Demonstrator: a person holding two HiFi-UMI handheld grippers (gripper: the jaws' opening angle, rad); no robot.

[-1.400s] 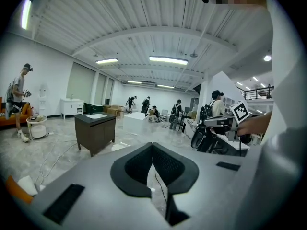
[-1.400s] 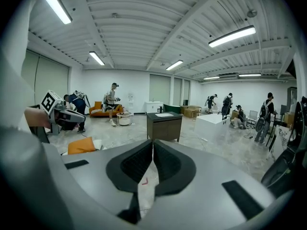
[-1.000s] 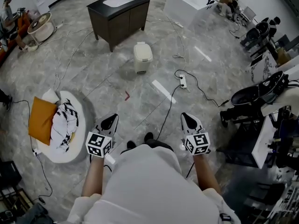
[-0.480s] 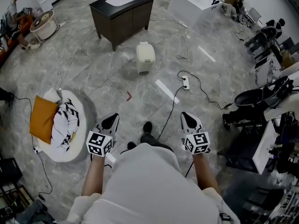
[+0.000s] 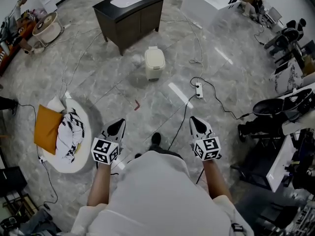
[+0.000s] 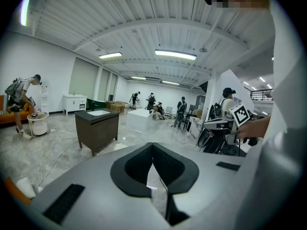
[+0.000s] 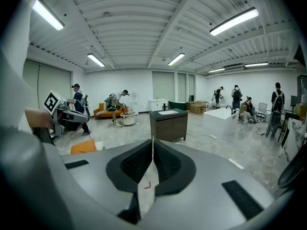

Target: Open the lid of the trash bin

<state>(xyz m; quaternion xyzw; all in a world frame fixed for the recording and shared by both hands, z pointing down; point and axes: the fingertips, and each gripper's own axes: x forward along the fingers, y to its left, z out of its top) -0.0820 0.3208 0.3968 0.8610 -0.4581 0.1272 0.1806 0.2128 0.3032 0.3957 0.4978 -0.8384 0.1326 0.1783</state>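
Observation:
A small cream trash bin (image 5: pixel 154 63) with its lid down stands on the grey marble floor, a few steps ahead of me in the head view. My left gripper (image 5: pixel 115 128) and right gripper (image 5: pixel 198 125) are held at waist height, far short of the bin. Both have their jaws shut with nothing between them. The bin does not show in the left gripper view or the right gripper view; my left gripper (image 6: pixel 152 145) and right gripper (image 7: pixel 152 141) point level across the room there.
A dark vanity cabinet with a white sink (image 5: pixel 130 11) stands behind the bin. A power strip (image 5: pixel 199 90) and cables trail across the floor at right. A round white cushion with an orange pillow (image 5: pixel 61 132) lies at left. Equipment crowds the right side (image 5: pixel 283 112).
The bin and cabinet have slid slightly right and down in the head view as I step forward. Both grippers keep their place and stay shut.

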